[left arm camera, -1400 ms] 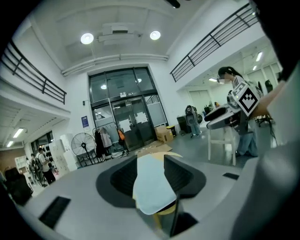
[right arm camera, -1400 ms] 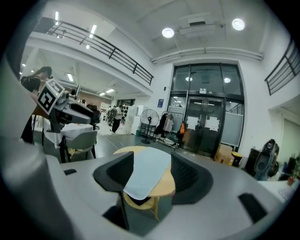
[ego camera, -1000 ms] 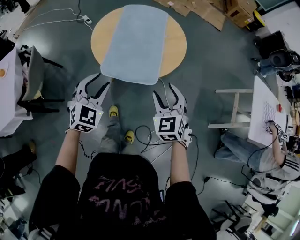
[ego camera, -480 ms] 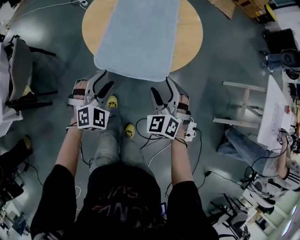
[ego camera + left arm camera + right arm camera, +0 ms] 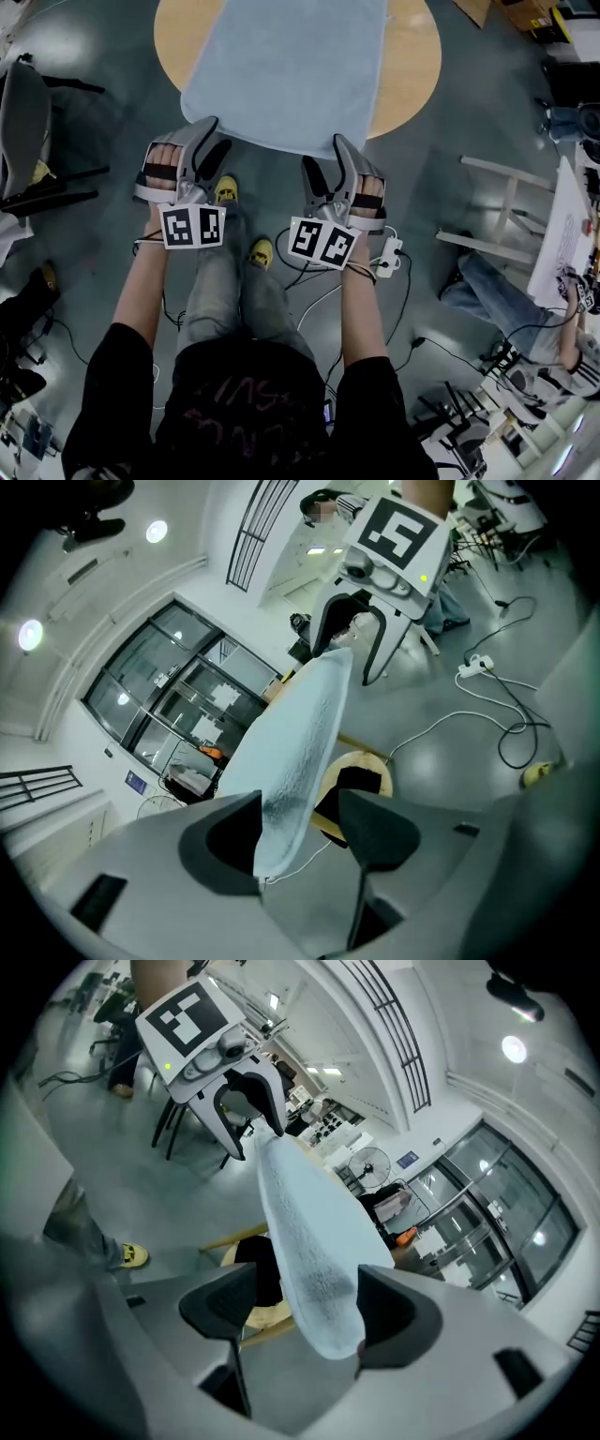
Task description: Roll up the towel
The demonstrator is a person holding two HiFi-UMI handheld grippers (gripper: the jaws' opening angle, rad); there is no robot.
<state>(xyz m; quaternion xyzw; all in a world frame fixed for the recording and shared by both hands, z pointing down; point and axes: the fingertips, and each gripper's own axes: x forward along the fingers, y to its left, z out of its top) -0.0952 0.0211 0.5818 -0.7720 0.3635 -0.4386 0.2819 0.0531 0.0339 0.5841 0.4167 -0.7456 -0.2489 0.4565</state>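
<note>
A light blue towel (image 5: 286, 66) lies flat on a round wooden table (image 5: 412, 66), its near edge hanging over the rim. My left gripper (image 5: 214, 139) is at the near left corner and my right gripper (image 5: 325, 159) at the near right corner. In the left gripper view the towel (image 5: 300, 733) corner sits between the wide jaws of the left gripper (image 5: 295, 808), close to one pad. In the right gripper view the towel (image 5: 309, 1222) corner hangs likewise inside the right gripper (image 5: 305, 1283). Both sets of jaws have just been opening, and neither clamps the cloth.
A grey chair (image 5: 23, 112) stands at the left and a wooden stool (image 5: 497, 216) at the right. A person (image 5: 506, 291) sits by a white desk at the right edge. Cables and a power strip (image 5: 389, 253) lie on the floor near my yellow shoes (image 5: 261, 251).
Both grippers have dropped and moved forward to the towel's near corners, rolling so their jaws stand on edge. The jaws stand wider. The head view has shifted closer to the table.
</note>
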